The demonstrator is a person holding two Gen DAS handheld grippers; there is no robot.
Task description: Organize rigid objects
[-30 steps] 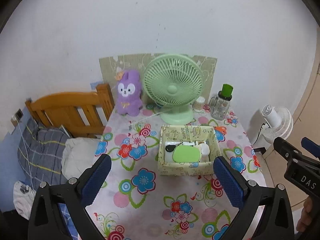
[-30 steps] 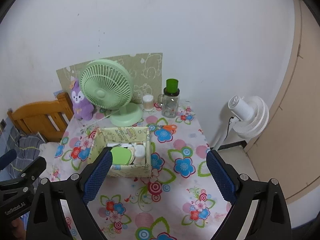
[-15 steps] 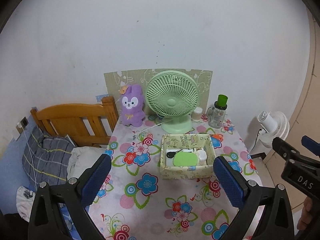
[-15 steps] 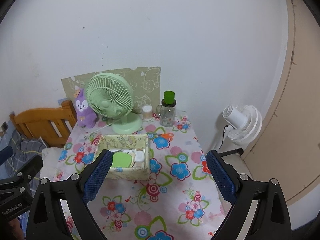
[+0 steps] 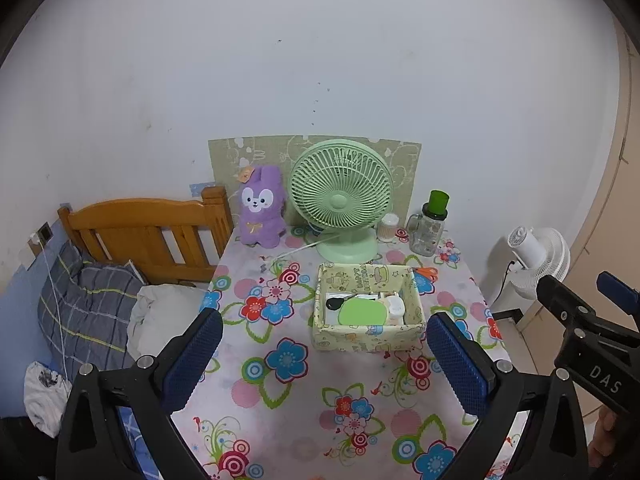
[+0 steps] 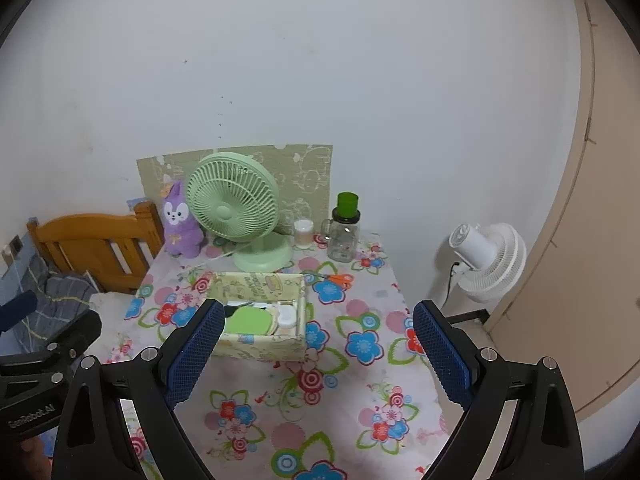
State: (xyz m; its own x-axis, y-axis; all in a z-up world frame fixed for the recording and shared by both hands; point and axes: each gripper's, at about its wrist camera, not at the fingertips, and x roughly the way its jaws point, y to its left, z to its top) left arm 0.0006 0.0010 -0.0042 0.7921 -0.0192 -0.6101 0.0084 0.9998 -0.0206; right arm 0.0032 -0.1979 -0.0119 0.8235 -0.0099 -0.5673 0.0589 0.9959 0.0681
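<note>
Both grippers, left gripper [image 5: 324,356] and right gripper [image 6: 318,350], are held wide apart and empty above the floral table [image 5: 288,396]; the patterned box [image 5: 368,336] is seen filled.

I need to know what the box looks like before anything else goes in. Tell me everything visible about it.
The box is an open-topped rectangular bin, pale yellow-green with cartoon prints, seemingly fabric or card. It sits upright on the floral table, in front of the green fan, with orange scissors just past its far right corner. Inside lie a green oval lid, a black item and small white containers. Neither gripper touches it.
</note>
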